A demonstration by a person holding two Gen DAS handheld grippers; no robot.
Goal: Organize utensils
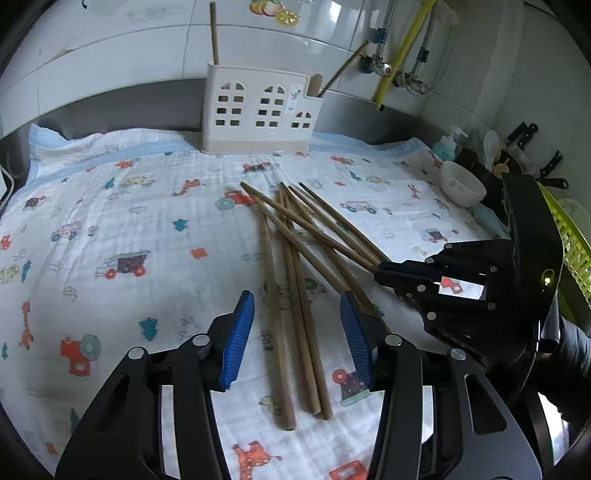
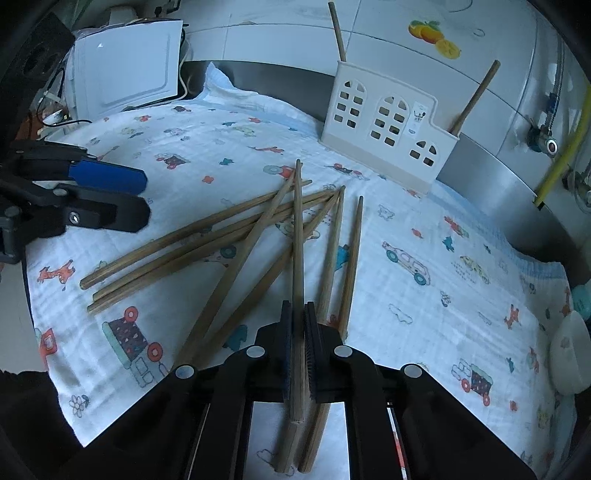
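Several brown wooden chopsticks lie crossed on a white cloth printed with cars. My left gripper is open, its blue pads standing on either side of three chopstick ends without touching them. In the right wrist view this left gripper hovers left of the pile. My right gripper is shut on one chopstick, which runs forward over the pile; from the left wrist view the right gripper comes in from the right. A white house-shaped holder stands at the back with two chopsticks inside.
A white bowl sits at the cloth's right edge, near a soap bottle, knives and a green basket. Pipes and a valve run along the tiled wall. A white box with cables stands at the far left.
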